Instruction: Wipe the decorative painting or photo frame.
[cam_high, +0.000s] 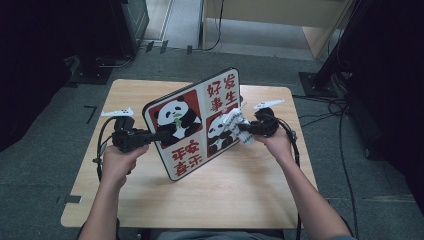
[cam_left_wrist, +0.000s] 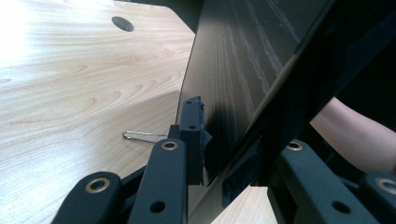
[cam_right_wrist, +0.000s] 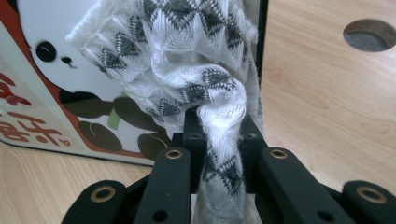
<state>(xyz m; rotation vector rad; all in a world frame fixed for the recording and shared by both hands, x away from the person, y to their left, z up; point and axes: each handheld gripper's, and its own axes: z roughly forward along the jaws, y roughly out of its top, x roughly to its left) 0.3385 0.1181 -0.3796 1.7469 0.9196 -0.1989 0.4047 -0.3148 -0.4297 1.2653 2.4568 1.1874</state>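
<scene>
A rounded square board printed with pandas and red characters stands tilted on one edge on the wooden table. My left gripper is shut on the board's left edge. The left gripper view shows the board's dark wood-grain back clamped in my left gripper. My right gripper is shut on a white cloth with a grey zigzag pattern, pressed against the board's printed face at its right side. Up close, the cloth bunches out of my right gripper and covers part of a panda.
A thin metal wire clip lies on the table behind the board. Round cable holes sit near the table's far corners. Cables trail over the grey carpet to the right. Dark equipment stands beyond the table.
</scene>
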